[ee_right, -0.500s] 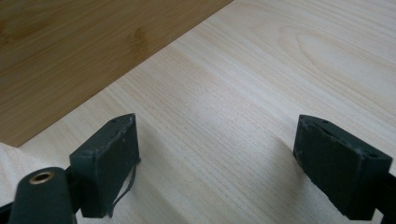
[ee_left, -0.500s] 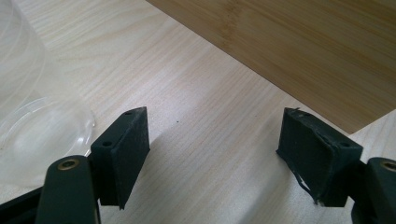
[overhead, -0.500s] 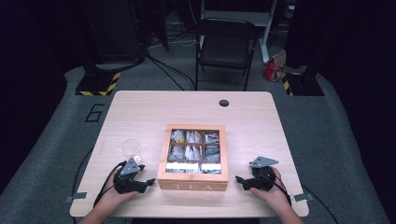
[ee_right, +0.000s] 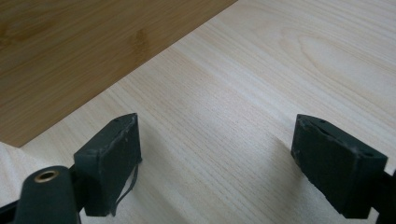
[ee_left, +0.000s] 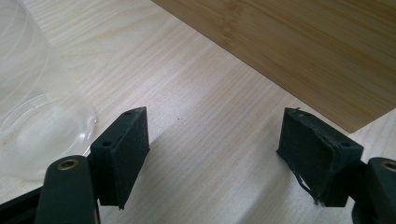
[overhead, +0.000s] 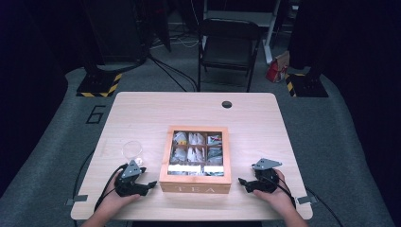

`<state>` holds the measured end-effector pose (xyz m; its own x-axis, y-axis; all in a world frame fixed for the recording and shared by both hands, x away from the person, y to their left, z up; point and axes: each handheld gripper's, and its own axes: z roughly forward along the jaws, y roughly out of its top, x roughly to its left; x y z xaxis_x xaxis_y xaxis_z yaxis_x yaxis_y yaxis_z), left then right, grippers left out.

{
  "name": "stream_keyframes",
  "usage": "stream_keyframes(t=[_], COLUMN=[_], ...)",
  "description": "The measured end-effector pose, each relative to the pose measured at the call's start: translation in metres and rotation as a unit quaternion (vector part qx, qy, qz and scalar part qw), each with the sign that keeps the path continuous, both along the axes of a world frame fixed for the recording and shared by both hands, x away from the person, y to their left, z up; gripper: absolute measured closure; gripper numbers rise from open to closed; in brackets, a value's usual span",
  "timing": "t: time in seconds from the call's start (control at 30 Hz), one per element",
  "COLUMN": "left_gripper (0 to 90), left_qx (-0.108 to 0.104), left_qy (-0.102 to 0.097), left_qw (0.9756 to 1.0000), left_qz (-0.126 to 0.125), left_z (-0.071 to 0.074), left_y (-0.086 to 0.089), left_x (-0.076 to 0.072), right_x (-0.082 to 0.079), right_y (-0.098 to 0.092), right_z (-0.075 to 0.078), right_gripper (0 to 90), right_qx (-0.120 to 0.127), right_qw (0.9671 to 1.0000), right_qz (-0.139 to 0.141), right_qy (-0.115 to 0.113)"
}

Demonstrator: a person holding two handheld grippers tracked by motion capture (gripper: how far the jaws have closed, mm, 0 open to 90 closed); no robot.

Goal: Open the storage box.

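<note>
Your tea box sits in the middle of the surface, near your edge, its lid apparently glazed so the bagged sachets show in their compartments; whether it is latched cannot be told. Take the box as your landmark. Your left gripper rests on the surface just beside the box's left front corner, and your right gripper rests just off its right front corner, a little farther out. Both point inward at the box, which suits a two-sided approach to its lid or walls.

In the left gripper view your fingers stand wide apart with nothing between them but bare wood, and the box's bamboo side lies ahead. In the right gripper view the fingers are spread just as wide and hold nothing, with the box wall ahead at the left.

A clear glass stands left of the box, close behind your left gripper. It is probably there to receive a sachet, so mind it when you swing that hand.
</note>
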<state>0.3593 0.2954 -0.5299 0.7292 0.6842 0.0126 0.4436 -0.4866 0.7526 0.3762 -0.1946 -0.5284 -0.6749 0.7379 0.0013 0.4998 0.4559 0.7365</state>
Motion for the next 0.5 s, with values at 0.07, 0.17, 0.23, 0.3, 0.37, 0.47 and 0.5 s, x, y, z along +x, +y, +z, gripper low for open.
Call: stream_keyframes(t=[0.07,0.17,0.23,0.3,0.37,0.47,0.5], left_gripper=[24.3,24.2,24.3,24.3,24.3,24.7,25.0], left_qx=[-0.001,0.002,0.002,0.002,0.000,0.001,0.004], left_qy=[0.000,0.000,-0.001,0.000,0.000,0.010,0.008], left_qw=[1.0000,1.0000,1.0000,1.0000,1.0000,0.9999,1.0000], left_qz=[0.000,0.000,0.000,0.000,0.000,-0.004,-0.003], left_z=[-0.0001,0.0003,0.0002,0.0002,0.0002,0.0016,0.0017], left_y=[-0.0001,0.0001,-0.0001,-0.0001,0.0001,0.0004,0.0001], left_x=[-0.0001,0.0003,0.0005,0.0005,0.0007,0.0013,0.0015], right_x=[-0.0001,-0.0001,-0.0004,-0.0008,-0.0013,-0.0015,-0.0019], right_y=[0.0002,0.0002,-0.0001,0.0001,0.0001,-0.0003,-0.0002], right_z=[0.0001,0.0002,0.0003,0.0001,0.0004,0.0007,0.0006], right_gripper=[15.6,17.4,18.7,19.1,19.9,22.5,23.4], right_qx=[0.001,0.001,0.000,0.002,0.001,0.004,0.006], right_qw=[1.0000,1.0000,1.0000,1.0000,1.0000,1.0000,1.0000], right_qz=[-0.001,0.001,0.003,0.003,0.002,0.003,-0.002], right_qy=[0.001,-0.001,-0.004,-0.005,-0.004,-0.004,-0.004])
